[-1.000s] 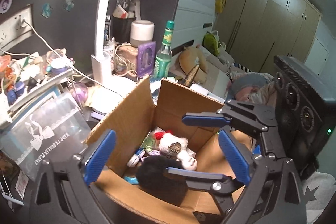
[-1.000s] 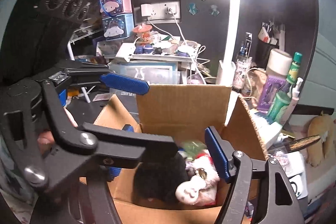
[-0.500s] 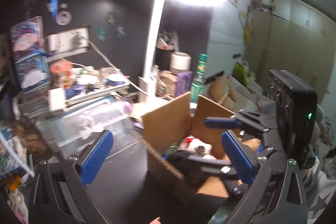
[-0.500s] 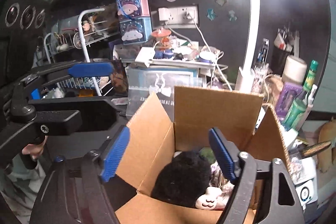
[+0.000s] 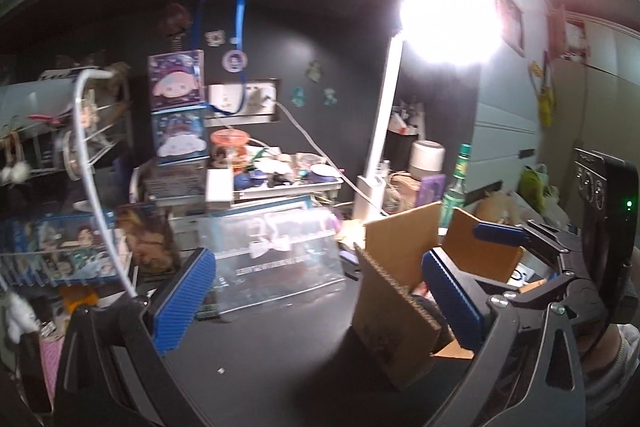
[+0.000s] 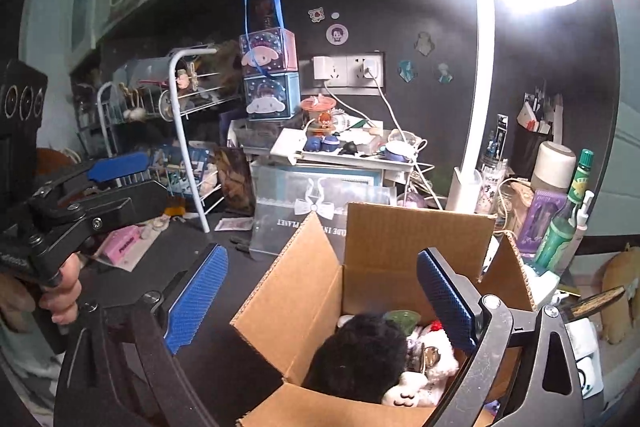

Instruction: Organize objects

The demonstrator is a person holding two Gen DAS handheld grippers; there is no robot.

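Dark desk (image 6: pixel 224 259) bears upright cardboard box (image 6: pixel 416 239), flaps open upward

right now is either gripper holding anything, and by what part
Nothing is held. The left gripper and right gripper are both open and empty.

A lit desk lamp (image 6: pixel 476 131) stands beside a green bottle (image 6: pixel 564 223) and a wire rack (image 6: pixel 188 131).
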